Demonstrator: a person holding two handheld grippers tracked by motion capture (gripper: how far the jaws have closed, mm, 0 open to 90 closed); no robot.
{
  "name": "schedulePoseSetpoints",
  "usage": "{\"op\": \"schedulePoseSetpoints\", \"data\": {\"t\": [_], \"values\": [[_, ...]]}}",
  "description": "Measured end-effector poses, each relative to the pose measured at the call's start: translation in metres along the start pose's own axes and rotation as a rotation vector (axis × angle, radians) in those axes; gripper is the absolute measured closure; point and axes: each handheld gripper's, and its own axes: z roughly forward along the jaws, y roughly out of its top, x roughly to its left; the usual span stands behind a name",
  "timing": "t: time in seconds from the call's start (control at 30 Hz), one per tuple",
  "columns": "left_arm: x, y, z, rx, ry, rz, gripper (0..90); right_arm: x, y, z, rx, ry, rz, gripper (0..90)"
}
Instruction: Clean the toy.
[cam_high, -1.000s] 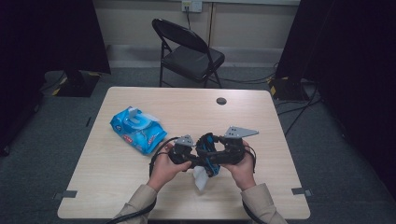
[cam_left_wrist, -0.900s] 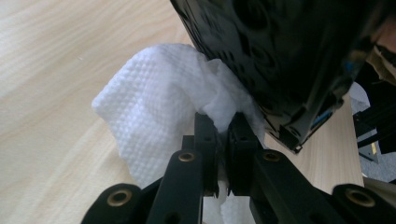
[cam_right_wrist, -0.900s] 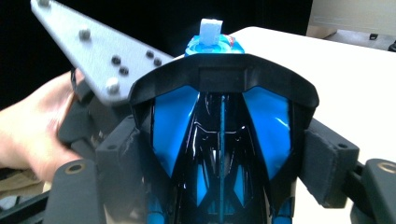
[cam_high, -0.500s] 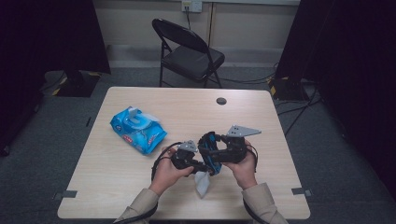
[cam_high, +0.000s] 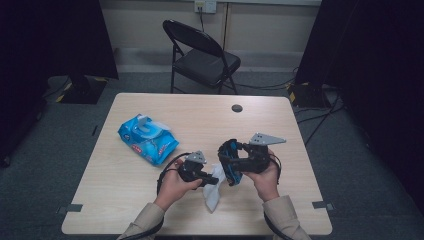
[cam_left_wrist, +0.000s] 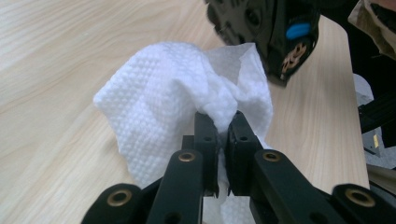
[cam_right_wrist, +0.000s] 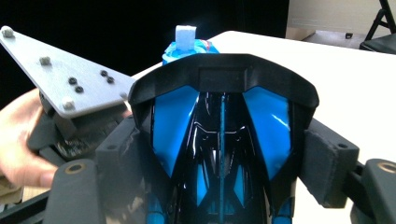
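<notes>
My left gripper (cam_left_wrist: 222, 122) is shut on a crumpled white wipe (cam_left_wrist: 159, 93), pinching a fold of it just above the table. In the high view the wipe (cam_high: 214, 192) hangs from the left gripper (cam_high: 212, 179) near the table's front edge. My right gripper (cam_right_wrist: 224, 158) is shut on a black-and-blue toy car (cam_right_wrist: 222, 116), one pad (cam_right_wrist: 327, 168) against each side. The car (cam_high: 229, 162) is held off the table with its end turned to the wipe, and its black body (cam_left_wrist: 275, 28) sits right beside the wipe's far edge.
A blue pack of wipes (cam_high: 147, 138) with its lid flipped up lies on the left half of the wooden table (cam_high: 280, 115). A dark round grommet (cam_high: 237, 108) sits near the far edge. A black folding chair (cam_high: 202, 57) stands behind the table.
Both hands have shifted only slightly to the right. The grips on the wipe and the car look the same.
</notes>
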Motion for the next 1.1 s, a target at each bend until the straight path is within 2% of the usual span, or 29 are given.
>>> {"op": "schedulePoseSetpoints", "data": {"t": [0.1, 0.13, 0.33, 0.57, 0.73, 0.87, 1.0, 1.1], "values": [[0.003, -0.002, -0.006, -0.003, 0.013, -0.006, 85.2, -0.004, 0.000, -0.005, -0.004, -0.015, 0.007, 25.6], [0.006, -0.003, -0.014, -0.009, 0.026, -0.011, 85.1, -0.006, 0.000, -0.007, -0.009, -0.022, 0.009, 25.6], [0.015, -0.009, -0.037, -0.022, 0.070, -0.026, 85.2, -0.013, -0.002, -0.016, -0.010, -0.055, 0.020, 25.6], [0.019, -0.011, -0.048, -0.038, 0.091, -0.035, 85.1, -0.017, -0.006, -0.015, 0.001, -0.064, 0.035, 25.6], [0.022, -0.001, -0.059, -0.093, 0.089, -0.039, 85.2, -0.016, -0.007, -0.012, 0.000, -0.043, 0.032, 25.6], [0.020, 0.018, -0.066, -0.150, 0.078, -0.024, 85.2, -0.012, -0.008, -0.006, 0.017, -0.027, 0.018, 25.6], [0.016, 0.030, -0.067, -0.168, 0.072, -0.009, 85.1, -0.008, -0.008, -0.003, 0.020, -0.012, 0.012, 25.6], [0.013, 0.039, -0.059, -0.162, 0.061, 0.003, 85.2, -0.004, -0.007, 0.000, 0.025, 0.001, 0.003, 25.6]]}}
